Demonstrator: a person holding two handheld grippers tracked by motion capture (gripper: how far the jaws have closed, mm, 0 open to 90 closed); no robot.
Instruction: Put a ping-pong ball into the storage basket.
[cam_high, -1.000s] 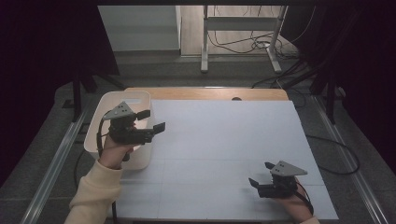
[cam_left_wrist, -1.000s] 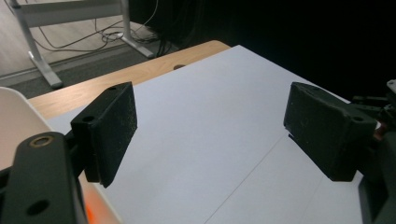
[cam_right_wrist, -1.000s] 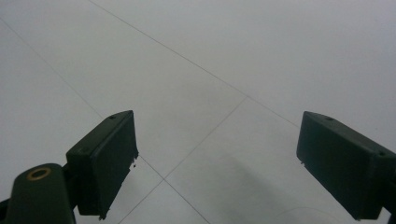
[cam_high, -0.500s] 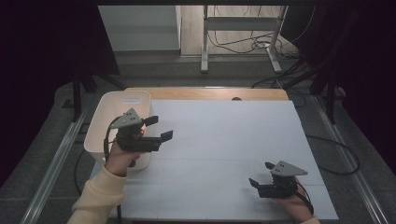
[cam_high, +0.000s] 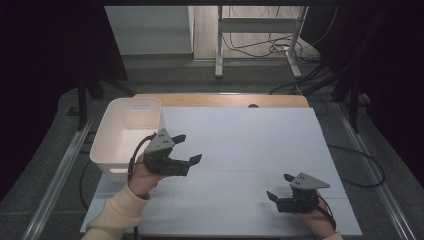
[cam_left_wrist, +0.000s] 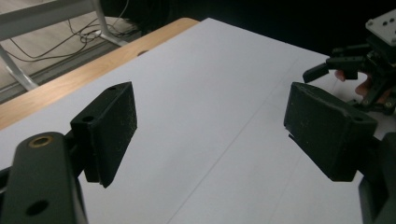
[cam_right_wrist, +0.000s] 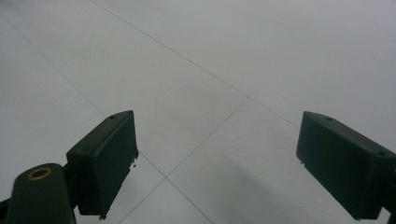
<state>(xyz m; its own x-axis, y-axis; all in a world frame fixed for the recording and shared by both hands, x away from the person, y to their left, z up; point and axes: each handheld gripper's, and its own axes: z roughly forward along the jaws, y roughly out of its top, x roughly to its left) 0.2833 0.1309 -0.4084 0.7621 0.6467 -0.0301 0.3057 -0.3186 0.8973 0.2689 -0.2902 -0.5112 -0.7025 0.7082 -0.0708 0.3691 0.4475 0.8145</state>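
White bin (cam_high: 127, 131) sits at the table's left edge; I see nothing inside it from the high view. Left gripper (cam_high: 189, 148) hangs just right of the bin over the bare white sheet (cam_high: 250, 150), jaws apart, nothing between them. Right gripper (cam_high: 281, 186) rests well right of the bin, jaws apart too, empty. My read: nothing in hand, no pick started.

- The left gripper (cam_high: 189, 148) is held above the surface in the left hand (cam_high: 142, 175), jaws wide apart with nothing between them.
- The right gripper (cam_high: 280, 186) sits low in the right hand (cam_high: 315, 216), jaws spread and empty.
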